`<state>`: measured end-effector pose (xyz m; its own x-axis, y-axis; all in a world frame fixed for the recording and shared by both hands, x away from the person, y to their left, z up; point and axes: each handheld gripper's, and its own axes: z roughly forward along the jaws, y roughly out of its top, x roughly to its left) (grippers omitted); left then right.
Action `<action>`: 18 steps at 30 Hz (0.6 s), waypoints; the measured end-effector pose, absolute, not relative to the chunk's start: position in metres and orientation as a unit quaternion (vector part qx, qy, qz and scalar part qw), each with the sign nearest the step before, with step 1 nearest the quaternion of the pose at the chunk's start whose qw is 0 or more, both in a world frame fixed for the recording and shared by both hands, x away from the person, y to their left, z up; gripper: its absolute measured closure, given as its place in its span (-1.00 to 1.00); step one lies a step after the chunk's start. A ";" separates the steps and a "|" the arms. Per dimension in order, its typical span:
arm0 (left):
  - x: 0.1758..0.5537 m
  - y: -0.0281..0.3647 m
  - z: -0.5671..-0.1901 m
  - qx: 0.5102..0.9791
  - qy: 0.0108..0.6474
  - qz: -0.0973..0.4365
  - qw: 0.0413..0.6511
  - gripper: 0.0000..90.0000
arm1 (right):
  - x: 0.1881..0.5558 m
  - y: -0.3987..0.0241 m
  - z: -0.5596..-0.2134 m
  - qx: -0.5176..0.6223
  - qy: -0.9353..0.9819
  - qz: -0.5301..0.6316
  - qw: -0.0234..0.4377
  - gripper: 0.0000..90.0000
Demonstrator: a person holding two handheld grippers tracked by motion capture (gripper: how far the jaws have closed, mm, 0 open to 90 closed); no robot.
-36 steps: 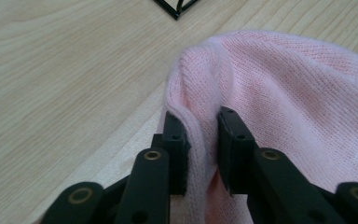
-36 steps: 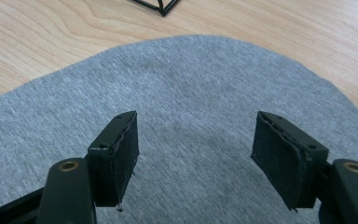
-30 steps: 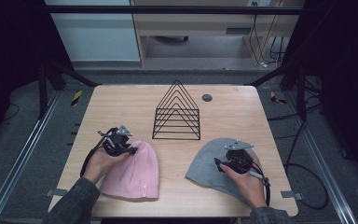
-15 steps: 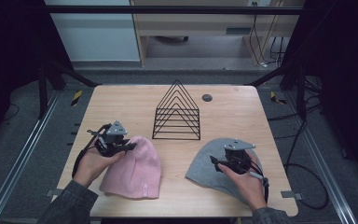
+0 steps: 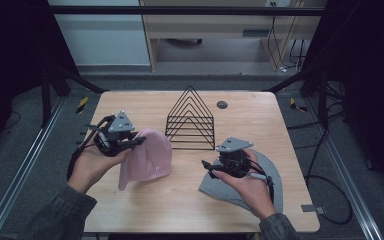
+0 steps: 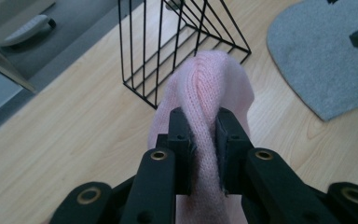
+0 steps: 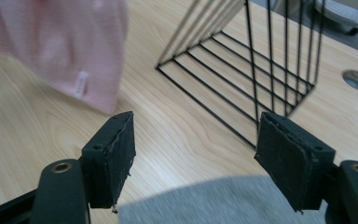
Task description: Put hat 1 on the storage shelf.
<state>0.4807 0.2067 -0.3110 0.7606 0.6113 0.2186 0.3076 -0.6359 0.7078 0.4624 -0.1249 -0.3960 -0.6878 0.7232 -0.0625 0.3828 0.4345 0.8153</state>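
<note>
My left gripper [image 5: 139, 141] is shut on a fold of the pink knit beanie [image 5: 147, 155], which it holds off the table so that the hat hangs down from the jaws. In the left gripper view the pink beanie [image 6: 209, 84] is bunched between both pads of the left gripper [image 6: 200, 116]. My right gripper [image 5: 207, 167] is open above the near edge of the grey beanie [image 5: 274, 171], which lies flat at the right. Its jaws have just been opening a little, and the right gripper [image 7: 193, 140] has nothing between its pads. Below them shows the grey beanie [image 7: 205, 200].
A black wire rack [image 5: 190, 131] shaped like a triangle stands mid-table behind both hats; the rack [image 7: 207, 107] is close ahead of the right gripper. A round hole [image 5: 222, 104] sits in the wooden table [image 5: 130, 105] beyond it. Metal rails flank the table.
The left gripper has risen with the pink beanie, pulling it up off the table and toward the rack. The right gripper has lifted off the grey beanie, which stays flat.
</note>
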 end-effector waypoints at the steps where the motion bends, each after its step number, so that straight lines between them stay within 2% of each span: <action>1: 0.481 0.207 -0.307 0.875 0.261 0.230 0.336 0.74 | 0.462 -0.125 -0.396 0.337 0.821 0.412 0.207 -0.37; 10: 0.486 0.207 -0.274 0.862 0.263 0.246 0.355 0.74 | 0.470 -0.091 -0.381 0.306 0.836 0.411 0.197 -0.40; 18: 0.489 0.209 -0.262 0.858 0.263 0.249 0.363 0.74 | 0.475 -0.069 -0.379 0.286 0.847 0.414 0.173 -0.25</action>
